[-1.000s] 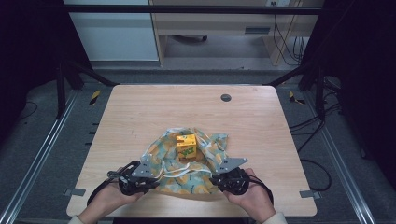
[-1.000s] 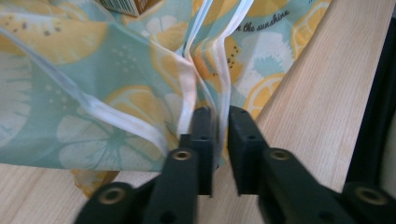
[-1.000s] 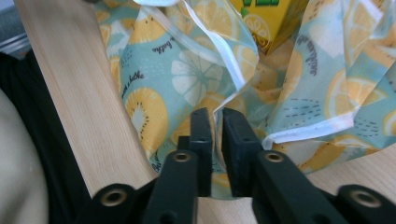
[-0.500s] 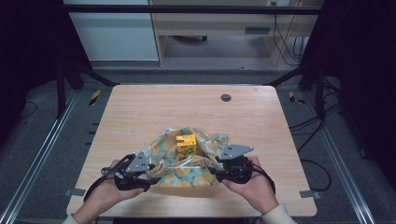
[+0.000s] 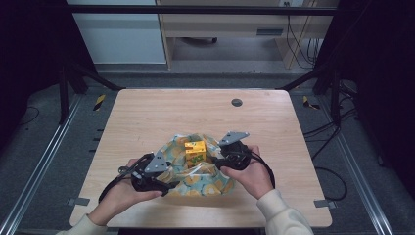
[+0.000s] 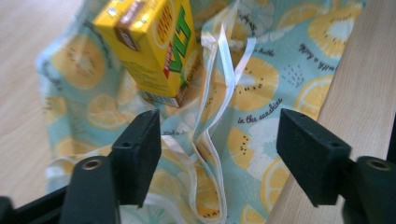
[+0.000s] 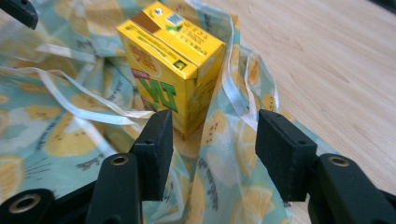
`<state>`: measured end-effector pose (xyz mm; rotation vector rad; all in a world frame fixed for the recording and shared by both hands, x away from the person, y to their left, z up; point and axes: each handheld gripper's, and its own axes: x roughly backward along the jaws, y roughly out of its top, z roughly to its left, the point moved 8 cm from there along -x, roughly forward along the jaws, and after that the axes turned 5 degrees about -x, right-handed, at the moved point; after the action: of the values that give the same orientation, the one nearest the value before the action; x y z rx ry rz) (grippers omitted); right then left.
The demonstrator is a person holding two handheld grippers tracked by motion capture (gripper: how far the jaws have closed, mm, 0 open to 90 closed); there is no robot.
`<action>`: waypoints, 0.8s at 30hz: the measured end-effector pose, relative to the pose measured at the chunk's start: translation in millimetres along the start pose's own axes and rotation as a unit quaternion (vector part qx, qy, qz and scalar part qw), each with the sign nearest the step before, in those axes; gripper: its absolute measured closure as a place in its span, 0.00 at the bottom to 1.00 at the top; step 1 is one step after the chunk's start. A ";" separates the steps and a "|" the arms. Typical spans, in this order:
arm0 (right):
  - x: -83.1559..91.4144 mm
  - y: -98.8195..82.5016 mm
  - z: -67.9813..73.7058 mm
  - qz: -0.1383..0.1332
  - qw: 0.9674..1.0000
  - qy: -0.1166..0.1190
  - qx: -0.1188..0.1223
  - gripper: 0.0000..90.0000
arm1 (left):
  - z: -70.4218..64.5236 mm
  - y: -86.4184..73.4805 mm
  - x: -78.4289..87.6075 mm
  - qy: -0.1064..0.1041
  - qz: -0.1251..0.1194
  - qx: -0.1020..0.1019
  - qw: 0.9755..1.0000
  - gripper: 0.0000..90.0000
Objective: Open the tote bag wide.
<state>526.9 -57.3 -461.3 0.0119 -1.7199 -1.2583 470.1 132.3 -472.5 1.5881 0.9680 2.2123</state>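
One carton (image 5: 195,151) stands on one lemon-print bag (image 5: 205,181), partly hidden by two grippers, left (image 6: 219,140) and right (image 7: 214,140), both released.

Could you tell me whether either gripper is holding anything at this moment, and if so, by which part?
Nothing is held. Both the left gripper and the right gripper are open above the lemon-print turquoise cloth bag, near the yellow drink carton.
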 end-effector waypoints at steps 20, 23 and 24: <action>-25.8 -2.4 -16.0 0.023 1.000 0.001 -0.013 0.99 | -6.5 -31.4 -29.7 -0.011 0.048 0.005 0.999 0.52; -24.0 -0.5 -18.2 0.020 1.000 0.001 -0.012 0.99 | -5.6 -33.9 -27.7 -0.008 0.049 0.010 0.999 0.66; -23.4 -0.2 -18.9 0.019 1.000 0.001 -0.012 1.00 | -5.4 -34.4 -26.9 -0.009 0.049 0.012 0.999 0.71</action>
<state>552.2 -59.2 -477.4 -0.0342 -1.6959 -1.2494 469.3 141.2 -515.6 1.6970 0.9336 2.2547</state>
